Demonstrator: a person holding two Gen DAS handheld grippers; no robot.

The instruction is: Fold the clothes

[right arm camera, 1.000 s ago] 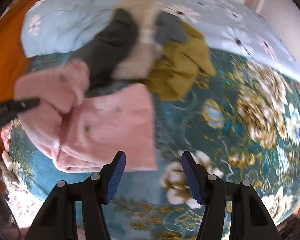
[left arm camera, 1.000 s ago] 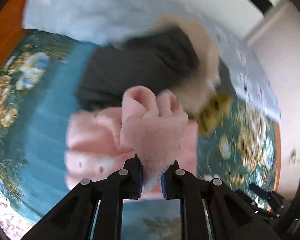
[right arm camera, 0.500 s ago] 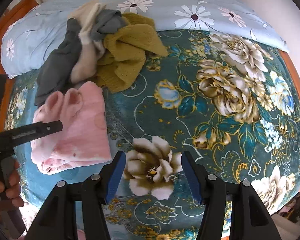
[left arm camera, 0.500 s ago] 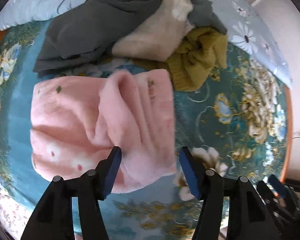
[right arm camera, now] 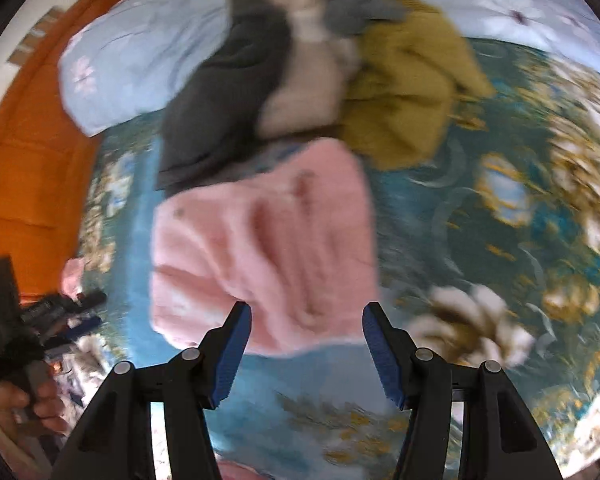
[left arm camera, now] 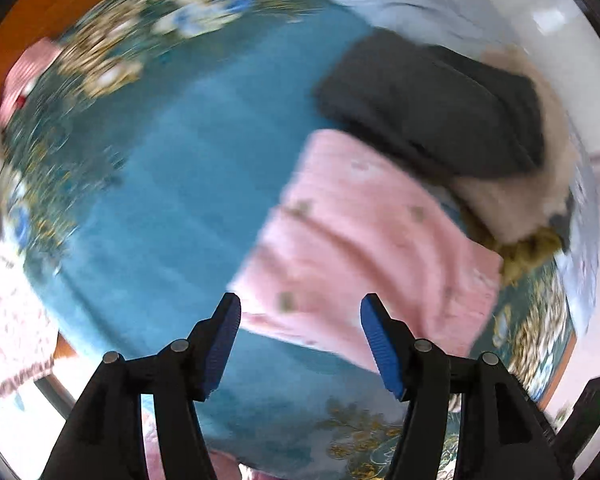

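Observation:
A folded pink fleece garment [left arm camera: 364, 248] lies on the teal floral bedspread [left arm camera: 172, 200]; it also shows in the right wrist view [right arm camera: 268, 248]. My left gripper [left arm camera: 300, 344] is open and empty, just in front of the garment's near edge. My right gripper [right arm camera: 306, 348] is open and empty, at the garment's near edge. The left gripper also shows at the left edge of the right wrist view [right arm camera: 40, 320], off to the garment's left. Both views are motion-blurred.
A pile of unfolded clothes lies behind the pink garment: dark grey [right arm camera: 224, 92], cream [right arm camera: 304, 80] and mustard [right arm camera: 408, 84] pieces. A light blue flowered pillow [right arm camera: 128, 60] lies behind them. An orange wooden bed frame [right arm camera: 28, 160] stands at the left.
My left gripper let go of the pink garment, opened, and swung left and back. My right gripper moved in close to the garment's near edge.

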